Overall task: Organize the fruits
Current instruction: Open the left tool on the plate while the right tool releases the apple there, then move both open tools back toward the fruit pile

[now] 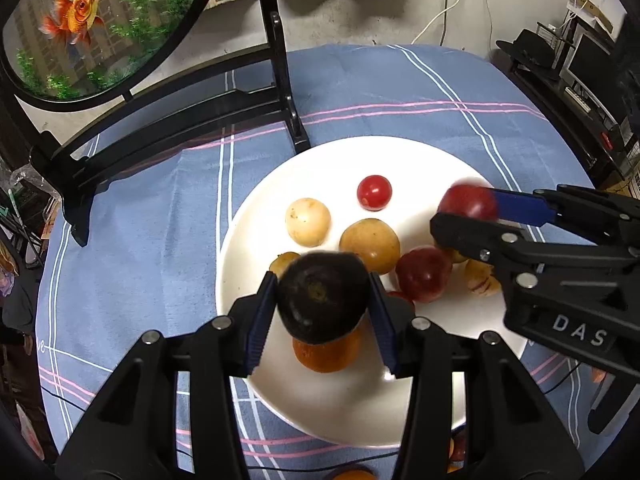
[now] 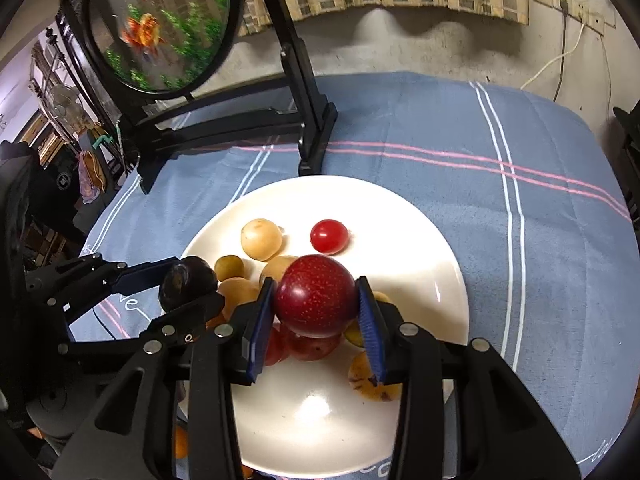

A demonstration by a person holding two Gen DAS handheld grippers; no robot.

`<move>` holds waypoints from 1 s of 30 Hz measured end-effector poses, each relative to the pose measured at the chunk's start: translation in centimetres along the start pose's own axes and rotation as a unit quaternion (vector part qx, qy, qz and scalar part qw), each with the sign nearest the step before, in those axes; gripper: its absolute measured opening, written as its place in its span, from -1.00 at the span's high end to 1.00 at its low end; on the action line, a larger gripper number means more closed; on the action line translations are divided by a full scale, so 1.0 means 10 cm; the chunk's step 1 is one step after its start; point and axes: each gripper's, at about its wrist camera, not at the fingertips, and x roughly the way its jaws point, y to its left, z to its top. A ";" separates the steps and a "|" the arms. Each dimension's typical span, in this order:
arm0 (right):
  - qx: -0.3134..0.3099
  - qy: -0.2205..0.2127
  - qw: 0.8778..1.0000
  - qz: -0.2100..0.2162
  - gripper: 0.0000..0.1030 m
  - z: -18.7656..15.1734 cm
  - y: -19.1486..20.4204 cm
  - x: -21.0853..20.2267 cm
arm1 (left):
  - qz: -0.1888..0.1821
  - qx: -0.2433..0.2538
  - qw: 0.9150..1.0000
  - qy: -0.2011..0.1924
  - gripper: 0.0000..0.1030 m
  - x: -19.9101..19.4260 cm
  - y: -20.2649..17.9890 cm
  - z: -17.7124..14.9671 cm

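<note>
Left gripper [image 1: 324, 300] jaws bracket a dark purple plum [image 1: 323, 297], pads touching. Right gripper [image 2: 316, 300] jaws likewise flank a speckled red plum [image 2: 315, 296] over the white plate [image 2: 420, 216].

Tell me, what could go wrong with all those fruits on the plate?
The dark plum in the left tool and the red plum in the right tool hang over fruit already piled on the white plate. Dropped there, either may bump the pile and roll. The cherry tomato sits alone and could roll off the plate. The two tools are close and might knock together.
</note>
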 end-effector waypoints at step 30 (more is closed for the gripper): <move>-0.010 -0.069 0.997 -0.011 -0.41 -1.21 0.18 -1.56 | 0.011 -0.044 0.997 -0.067 -0.36 -1.30 0.47 -0.75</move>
